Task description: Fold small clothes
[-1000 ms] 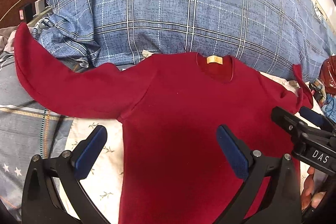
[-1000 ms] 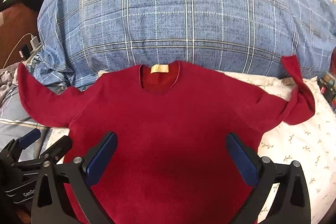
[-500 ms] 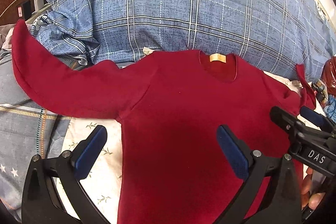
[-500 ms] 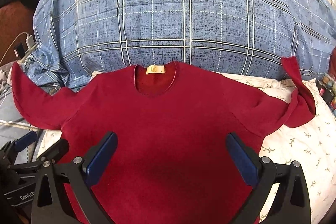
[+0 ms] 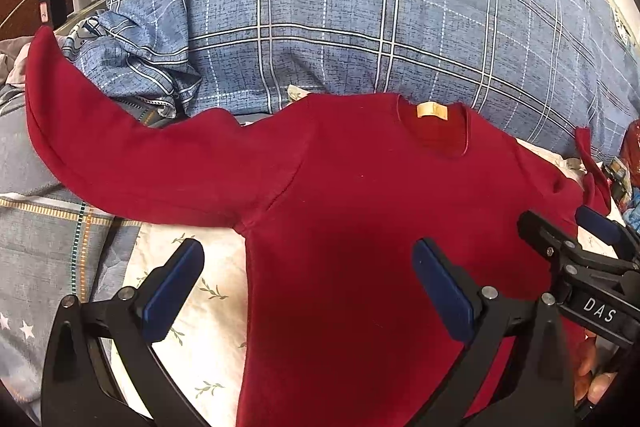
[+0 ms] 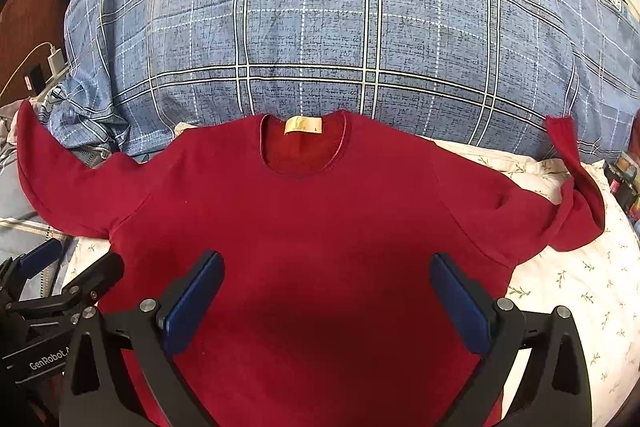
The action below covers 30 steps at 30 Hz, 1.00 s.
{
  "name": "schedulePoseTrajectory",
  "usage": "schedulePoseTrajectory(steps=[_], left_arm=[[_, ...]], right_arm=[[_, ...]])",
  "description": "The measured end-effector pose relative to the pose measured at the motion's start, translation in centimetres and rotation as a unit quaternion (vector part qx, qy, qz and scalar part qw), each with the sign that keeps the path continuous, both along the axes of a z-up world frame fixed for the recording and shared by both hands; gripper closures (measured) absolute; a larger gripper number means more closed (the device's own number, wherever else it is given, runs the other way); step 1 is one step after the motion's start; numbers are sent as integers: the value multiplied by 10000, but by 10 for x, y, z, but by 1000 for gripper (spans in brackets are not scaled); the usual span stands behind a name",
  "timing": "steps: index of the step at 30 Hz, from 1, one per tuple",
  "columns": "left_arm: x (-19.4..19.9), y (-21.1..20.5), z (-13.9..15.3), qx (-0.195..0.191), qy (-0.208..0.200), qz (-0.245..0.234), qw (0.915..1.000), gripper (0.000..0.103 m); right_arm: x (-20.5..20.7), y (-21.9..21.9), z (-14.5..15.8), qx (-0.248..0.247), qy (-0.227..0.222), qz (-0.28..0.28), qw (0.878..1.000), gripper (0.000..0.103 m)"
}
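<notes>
The red sweater (image 6: 320,227) lies flat and face up on the bed's floral sheet (image 6: 568,291), its collar toward the blue plaid pillow (image 6: 340,39) and both sleeves spread sideways. The left claw (image 5: 308,287) and right claw (image 6: 326,301) hover over the sweater's lower body, each spread wide and holding nothing.
</notes>
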<state>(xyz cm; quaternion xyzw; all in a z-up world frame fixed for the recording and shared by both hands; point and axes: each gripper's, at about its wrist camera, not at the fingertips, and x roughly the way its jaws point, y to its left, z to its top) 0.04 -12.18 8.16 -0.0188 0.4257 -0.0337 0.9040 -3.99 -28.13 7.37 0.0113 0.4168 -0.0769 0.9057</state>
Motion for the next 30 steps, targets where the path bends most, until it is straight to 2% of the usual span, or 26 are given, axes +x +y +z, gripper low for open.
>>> schedulePoseTrajectory(steps=[30], left_arm=[[7, 18, -11, 29, 94, 93, 9999, 0]], right_arm=[[15, 8, -17, 35, 218, 81, 9997, 2]])
